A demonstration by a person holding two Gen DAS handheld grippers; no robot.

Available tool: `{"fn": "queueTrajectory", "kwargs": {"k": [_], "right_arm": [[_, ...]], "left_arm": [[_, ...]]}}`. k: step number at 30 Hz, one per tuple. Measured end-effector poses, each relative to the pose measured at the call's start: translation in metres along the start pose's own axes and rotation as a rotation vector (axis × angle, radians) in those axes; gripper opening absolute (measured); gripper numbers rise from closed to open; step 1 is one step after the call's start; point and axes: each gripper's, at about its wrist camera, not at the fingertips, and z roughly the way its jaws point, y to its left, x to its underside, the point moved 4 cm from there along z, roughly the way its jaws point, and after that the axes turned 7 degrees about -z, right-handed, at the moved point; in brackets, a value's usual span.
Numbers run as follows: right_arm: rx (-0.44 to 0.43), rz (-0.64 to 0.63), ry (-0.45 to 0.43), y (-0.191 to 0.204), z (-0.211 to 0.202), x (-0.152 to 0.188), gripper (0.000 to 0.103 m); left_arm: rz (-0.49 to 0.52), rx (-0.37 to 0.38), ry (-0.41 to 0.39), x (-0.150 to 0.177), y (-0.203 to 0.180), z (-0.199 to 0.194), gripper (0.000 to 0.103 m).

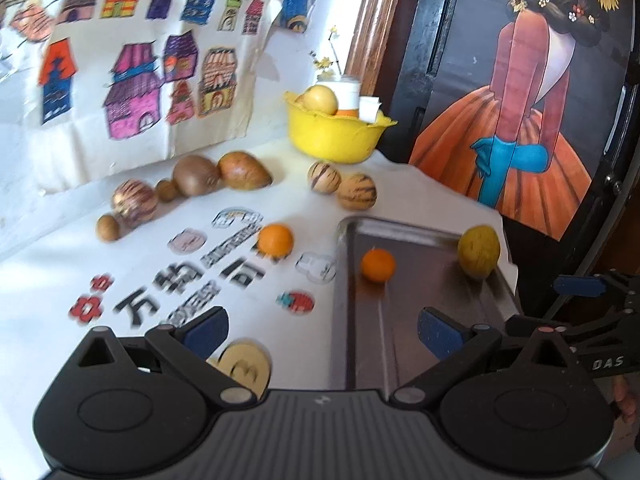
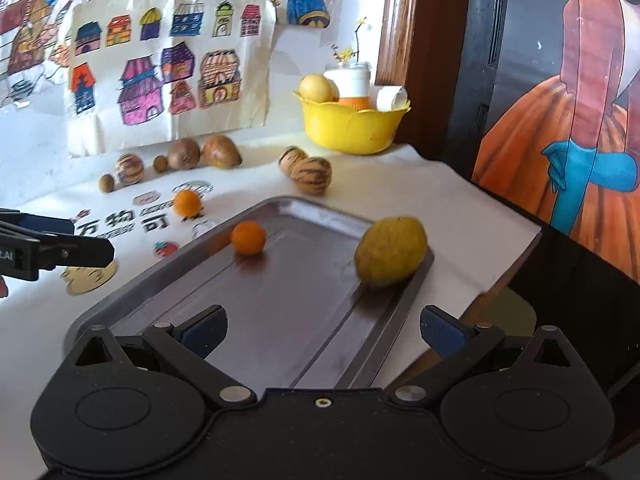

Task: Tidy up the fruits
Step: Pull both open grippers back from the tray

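Though blurred, the tray (image 2: 304,208) (near end hidden) holds two fruits

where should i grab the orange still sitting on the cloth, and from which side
Grip the loose orange across its middle, coming from above and the near side. It is round, so any width fits, and it sits alone on the white cloth, just left of the metal tray. The left hand-held gripper, jaws open and empty, is nearer.

2 oranges (image 2: 248,237), 1 tray (image 2: 312,208)
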Motion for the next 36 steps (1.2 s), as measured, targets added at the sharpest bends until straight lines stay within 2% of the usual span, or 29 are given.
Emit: {"fn": "queueTrajectory", "kwargs": {"k": [7, 18, 26, 36], "right_arm": [[-0.054, 0.024, 0.064, 0.022, -0.026, 0.014, 0.102], [-0.177, -0.023, 0.185, 0.072, -0.043, 0.023, 0.102], [-0.267, -0.063, 0.22, 0.105, -0.041, 0.016, 0.102], [-0.325, -0.16, 0.206, 0.133, -0.026, -0.008, 0.102]], "left_arm": [[-0.005, -0.022, 0.014, 0.018, 0.017, -0.026, 0.103], [-0.019, -0.08, 0.074, 0.034, 0.047, -0.048, 0.103], [-0.027, -0.136, 0.089, 0.038, 0.071, -0.059, 0.103], [-0.062, -0.209, 0.078, 0.032, 0.105, -0.064, 0.103]]}}
